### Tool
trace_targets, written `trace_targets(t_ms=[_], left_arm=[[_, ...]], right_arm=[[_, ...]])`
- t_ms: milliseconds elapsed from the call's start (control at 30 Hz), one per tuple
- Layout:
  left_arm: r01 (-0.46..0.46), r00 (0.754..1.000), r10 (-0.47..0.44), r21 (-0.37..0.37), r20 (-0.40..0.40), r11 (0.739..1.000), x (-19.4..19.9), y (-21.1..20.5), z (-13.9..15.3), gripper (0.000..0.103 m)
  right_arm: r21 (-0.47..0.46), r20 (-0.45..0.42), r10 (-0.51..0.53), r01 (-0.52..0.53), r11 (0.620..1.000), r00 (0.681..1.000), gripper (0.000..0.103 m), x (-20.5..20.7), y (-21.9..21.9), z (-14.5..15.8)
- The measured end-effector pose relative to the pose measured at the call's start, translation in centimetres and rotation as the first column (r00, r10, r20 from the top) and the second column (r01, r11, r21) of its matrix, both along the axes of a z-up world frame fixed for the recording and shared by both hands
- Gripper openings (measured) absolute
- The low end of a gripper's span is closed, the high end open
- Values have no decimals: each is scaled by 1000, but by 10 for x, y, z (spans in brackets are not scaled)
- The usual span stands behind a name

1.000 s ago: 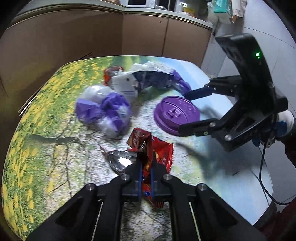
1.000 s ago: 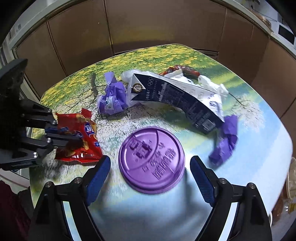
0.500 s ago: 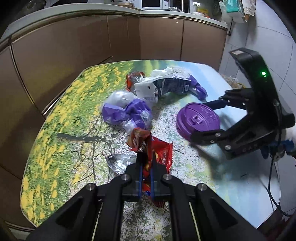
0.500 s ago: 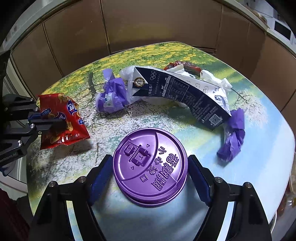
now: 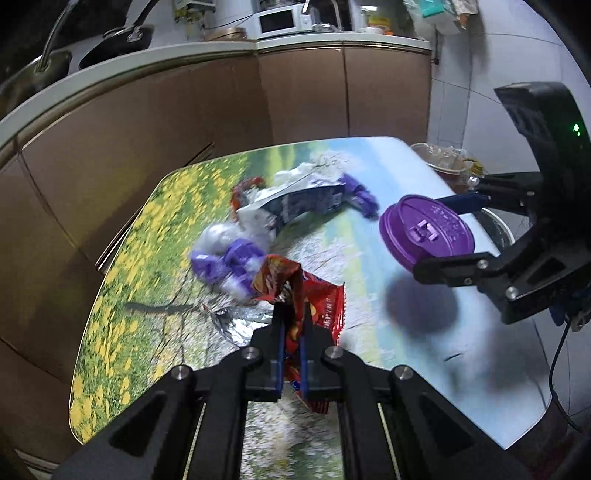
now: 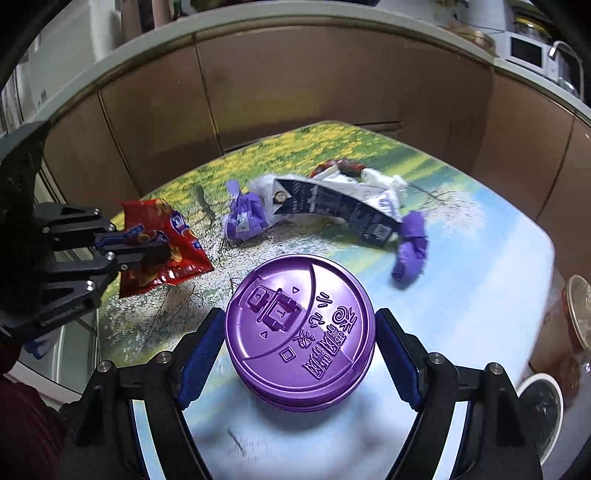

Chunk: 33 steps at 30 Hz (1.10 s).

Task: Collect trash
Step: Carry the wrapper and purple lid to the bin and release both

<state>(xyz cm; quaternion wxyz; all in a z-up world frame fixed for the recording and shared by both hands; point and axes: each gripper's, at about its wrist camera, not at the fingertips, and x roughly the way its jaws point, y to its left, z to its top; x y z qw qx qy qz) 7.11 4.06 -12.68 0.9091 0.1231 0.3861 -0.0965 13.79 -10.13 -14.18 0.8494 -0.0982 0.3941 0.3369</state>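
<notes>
My left gripper (image 5: 291, 325) is shut on a red snack wrapper (image 5: 317, 299) and holds it above the table; the wrapper also shows in the right wrist view (image 6: 162, 243). My right gripper (image 6: 299, 328) is shut on a purple plastic lid (image 6: 299, 328) and holds it off the table; the lid also shows in the left wrist view (image 5: 428, 232). On the table lie a dark blue and white carton (image 6: 332, 206), crumpled purple wrappers (image 6: 245, 218) (image 6: 412, 247), a red wrapper (image 6: 332, 166) behind the carton, and a silver foil scrap (image 5: 240, 321).
The table (image 5: 155, 229) has a flower-field print and stands in front of brown kitchen cabinets (image 5: 147, 133). Off its right edge are a round bin opening (image 6: 541, 406) and a plastic cup (image 6: 580, 314). A microwave (image 5: 282, 22) sits on the counter.
Both grippers rose from the table. The left lifted the red wrapper clear. The right closed on the purple lid and raised it off the surface.
</notes>
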Motion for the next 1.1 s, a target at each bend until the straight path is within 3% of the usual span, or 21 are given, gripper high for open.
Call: trace_targets(t_ms=[367, 700, 933, 1100], left_arm=[[134, 991, -135, 33, 18, 990, 8, -67, 12, 5], [265, 964, -265, 49, -2, 963, 26, -141, 9, 5], [359, 933, -359, 41, -19, 932, 50, -203, 4, 5], [418, 908, -417, -5, -43, 909, 91, -264, 1, 5]], right_arm=[[67, 39, -170, 167, 984, 985, 80, -11, -85, 19], [111, 36, -363, 358, 927, 931, 80, -18, -177, 11], [120, 33, -498, 491, 863, 866, 80, -17, -242, -5], [83, 29, -630, 626, 775, 776, 80, -4, -300, -27]])
